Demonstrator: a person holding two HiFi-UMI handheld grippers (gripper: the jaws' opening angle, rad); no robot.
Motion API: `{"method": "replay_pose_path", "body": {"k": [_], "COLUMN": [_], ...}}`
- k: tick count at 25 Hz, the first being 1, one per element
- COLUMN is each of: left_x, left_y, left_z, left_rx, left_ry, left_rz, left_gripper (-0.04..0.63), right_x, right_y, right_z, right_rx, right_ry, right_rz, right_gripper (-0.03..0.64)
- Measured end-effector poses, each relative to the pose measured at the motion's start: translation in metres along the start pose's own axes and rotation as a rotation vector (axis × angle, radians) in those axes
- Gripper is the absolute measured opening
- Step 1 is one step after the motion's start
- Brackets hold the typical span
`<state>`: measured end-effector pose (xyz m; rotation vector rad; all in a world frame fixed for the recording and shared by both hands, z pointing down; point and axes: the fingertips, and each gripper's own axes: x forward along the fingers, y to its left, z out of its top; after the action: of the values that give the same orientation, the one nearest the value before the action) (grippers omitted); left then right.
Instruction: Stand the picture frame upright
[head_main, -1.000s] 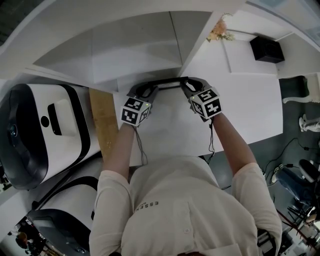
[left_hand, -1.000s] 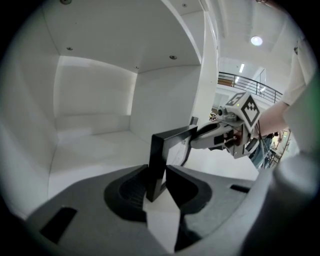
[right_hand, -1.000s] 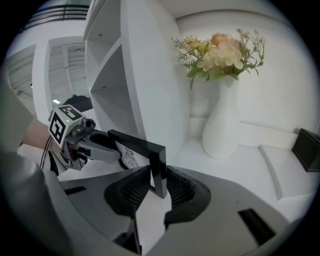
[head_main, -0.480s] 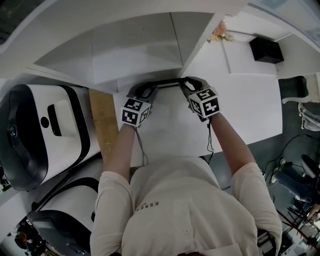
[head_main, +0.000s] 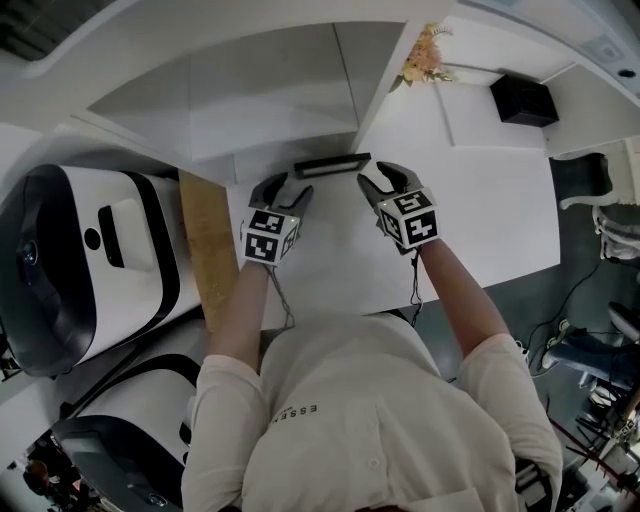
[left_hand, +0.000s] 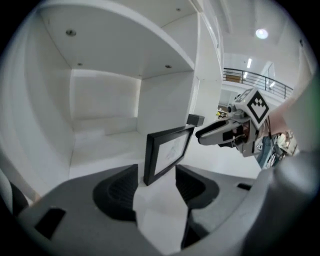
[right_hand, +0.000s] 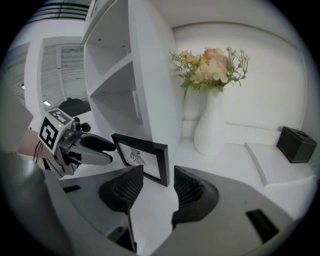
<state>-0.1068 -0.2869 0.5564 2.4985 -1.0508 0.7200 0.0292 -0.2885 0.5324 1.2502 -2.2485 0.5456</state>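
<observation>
The black picture frame (head_main: 332, 165) stands upright on the white table (head_main: 480, 200), just in front of the shelf unit. In the left gripper view the picture frame (left_hand: 167, 152) shows a pale drawing behind its glass. My left gripper (head_main: 285, 188) sits at the frame's left end. Its jaws have just been opening and the pads stand clear of the frame. My right gripper (head_main: 382, 180) is at the right end. It too has just been opening and grips nothing. The frame (right_hand: 142, 156) rises just past the tips of the right gripper (right_hand: 157, 175).
A white vase of flowers (right_hand: 210, 120) and a small black box (right_hand: 296, 144) stand on the table to the right. The white shelf unit (head_main: 270, 90) rises behind the frame. A wooden board (head_main: 208, 245) and a large white-and-black machine (head_main: 80, 260) lie to the left.
Both grippers, which held the frame's ends, have opened and drawn back a little toward me. The frame now stands by itself.
</observation>
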Motion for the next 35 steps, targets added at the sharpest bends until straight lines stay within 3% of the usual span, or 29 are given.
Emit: {"method": "replay_pose_path", "body": {"k": [5,9,10,13,17,22,28,35], "left_x": [-0.031,-0.057,-0.064,-0.085,-0.108,-0.125,-0.143,-0.153], "left_y": [-0.018,-0.045,-0.051,-0.068,-0.082,-0.093,-0.1,-0.099], "left_z": [0.011,0.028,0.034,0.054,0.075,0.089,0.096,0.109], "left_rx": [0.033,0.081,0.09,0.087,0.065,-0.023,-0.021,-0.021], "left_ry": [-0.057,-0.121,-0.145,-0.214,-0.287,-0.327,-0.35,-0.367], "left_rz": [0.044,0.043,0.045,0.053,0.069,0.042,0.067,0.083], "left_gripper": [0.215,0.189,0.183,0.087,0.003,0.002,0.002,0.002], "right_x": [-0.03,-0.058,-0.066,-0.093,-0.123,-0.152,-0.167,-0.174], "right_y": [0.005,0.018,0.021,0.028,0.036,0.039,0.047,0.046], "right_z": [0.006,0.019,0.023,0.037,0.057,0.076,0.085,0.089], "right_rx": [0.005,0.022,0.016,-0.004,-0.033,-0.086,-0.146,-0.128], "right_ry": [-0.056,-0.153,-0.18,-0.256,-0.342,-0.417,-0.457,-0.479], "right_rz": [-0.017,0.036,0.048,0.06,0.095,0.115,0.14,0.172], "right_gripper": [0.184,0.178,0.145,0.051,0.017,0.015,0.015,0.014]}}
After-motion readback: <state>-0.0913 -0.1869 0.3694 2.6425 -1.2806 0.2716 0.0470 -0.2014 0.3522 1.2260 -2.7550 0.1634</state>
